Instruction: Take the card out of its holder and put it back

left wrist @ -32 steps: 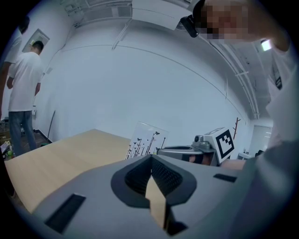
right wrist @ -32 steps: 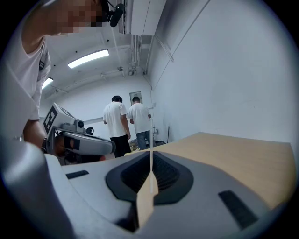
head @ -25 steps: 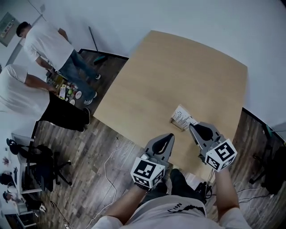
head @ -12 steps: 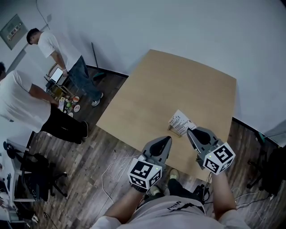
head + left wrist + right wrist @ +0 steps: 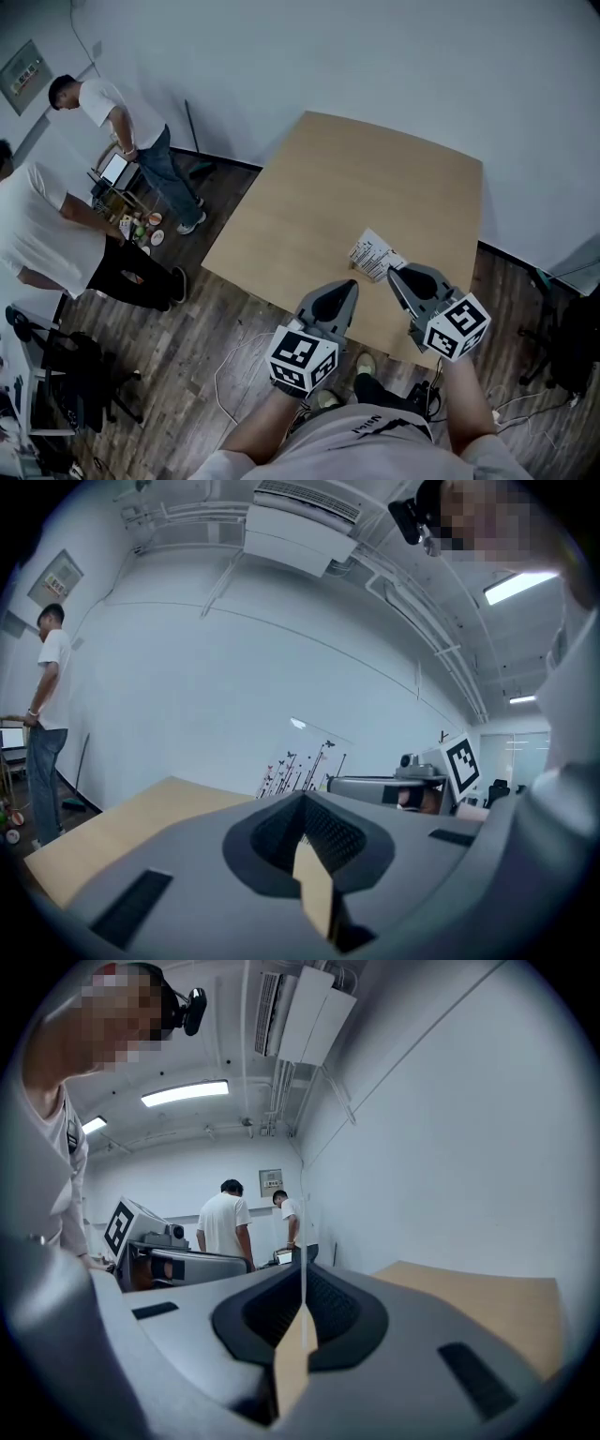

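A white printed card (image 5: 372, 251) stands tilted in a small holder near the front edge of the wooden table (image 5: 356, 178). My right gripper (image 5: 395, 273) is shut and empty, and its tip lies just right of the card. It is not clear whether they touch. My left gripper (image 5: 348, 285) is also shut and empty, at the table's front edge a little left of the card. In the left gripper view the jaws (image 5: 302, 801) are pressed together and point up at the wall. The right gripper view shows its jaws (image 5: 303, 1274) shut too. The card appears in neither gripper view.
Two people in white shirts (image 5: 103, 98) stand by a low cluttered stand (image 5: 127, 202) on the wooden floor at the far left. An office chair (image 5: 66, 366) sits at the lower left. Cables (image 5: 225, 361) lie on the floor before the table. A white wall (image 5: 375, 56) rises behind.
The head view has shifted, so the table sits a little higher and further left in the picture. Both grippers stay shut near the card. The people at the left have moved about.
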